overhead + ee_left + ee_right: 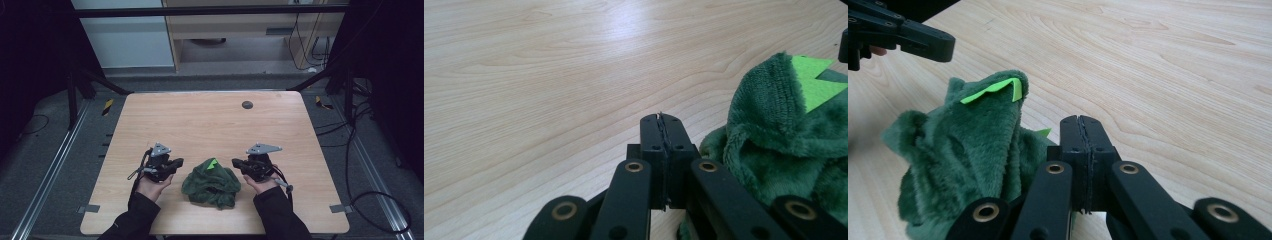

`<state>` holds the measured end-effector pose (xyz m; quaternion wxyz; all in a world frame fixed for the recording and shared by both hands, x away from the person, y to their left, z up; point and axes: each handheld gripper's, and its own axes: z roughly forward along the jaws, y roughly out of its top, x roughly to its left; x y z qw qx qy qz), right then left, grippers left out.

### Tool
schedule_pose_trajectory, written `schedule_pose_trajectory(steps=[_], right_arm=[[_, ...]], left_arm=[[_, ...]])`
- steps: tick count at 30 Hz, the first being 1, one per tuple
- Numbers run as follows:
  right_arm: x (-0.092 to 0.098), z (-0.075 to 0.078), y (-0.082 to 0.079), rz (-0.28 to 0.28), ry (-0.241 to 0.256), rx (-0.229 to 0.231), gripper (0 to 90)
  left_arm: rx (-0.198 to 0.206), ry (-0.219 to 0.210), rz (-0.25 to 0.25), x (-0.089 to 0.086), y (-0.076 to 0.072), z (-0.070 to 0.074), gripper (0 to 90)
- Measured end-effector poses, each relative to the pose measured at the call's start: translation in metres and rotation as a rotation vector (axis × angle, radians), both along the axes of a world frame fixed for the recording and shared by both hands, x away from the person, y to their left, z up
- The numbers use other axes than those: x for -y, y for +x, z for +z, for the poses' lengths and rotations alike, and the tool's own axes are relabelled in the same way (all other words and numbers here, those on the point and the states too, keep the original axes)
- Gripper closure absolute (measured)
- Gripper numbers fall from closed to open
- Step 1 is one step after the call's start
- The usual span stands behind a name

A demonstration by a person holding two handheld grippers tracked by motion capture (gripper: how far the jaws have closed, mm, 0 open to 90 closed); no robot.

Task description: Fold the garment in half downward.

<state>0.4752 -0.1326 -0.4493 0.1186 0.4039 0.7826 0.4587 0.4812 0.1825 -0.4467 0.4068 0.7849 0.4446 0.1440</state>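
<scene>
Near edge, centre: we log a crumpled dark-green plush cloth with bright-green felt tabs (210, 182), soft, light, likely limp; we would pinch a raised fold. Left gripper (176, 164) and right gripper (236, 162) flank it, jaws closed, empty. Beyond: bare wooden table (210, 120).

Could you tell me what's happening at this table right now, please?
A person holds a gripper in each hand at a wooden table. A crumpled green plush cloth lies between the left gripper and the right gripper. Both have their fingers closed on nothing, beside the cloth.
</scene>
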Motion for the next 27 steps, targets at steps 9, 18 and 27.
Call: schedule_pose_trajectory(steps=[9,18,27], right_arm=[[-0.009,-0.013,0.007,0.010,-0.010,-0.039,89.9],[-0.016,-0.014,-0.002,0.066,-0.005,-0.051,89.7],[-0.021,-0.008,-0.015,0.111,0.015,-0.044,89.4]], left_arm=[[-0.025,0.005,-0.060,0.020,0.004,-0.009,89.9],[-0.037,0.001,-0.129,0.024,-0.004,-0.011,89.8],[-0.030,-0.038,-0.177,0.017,-0.021,-0.002,89.7]])
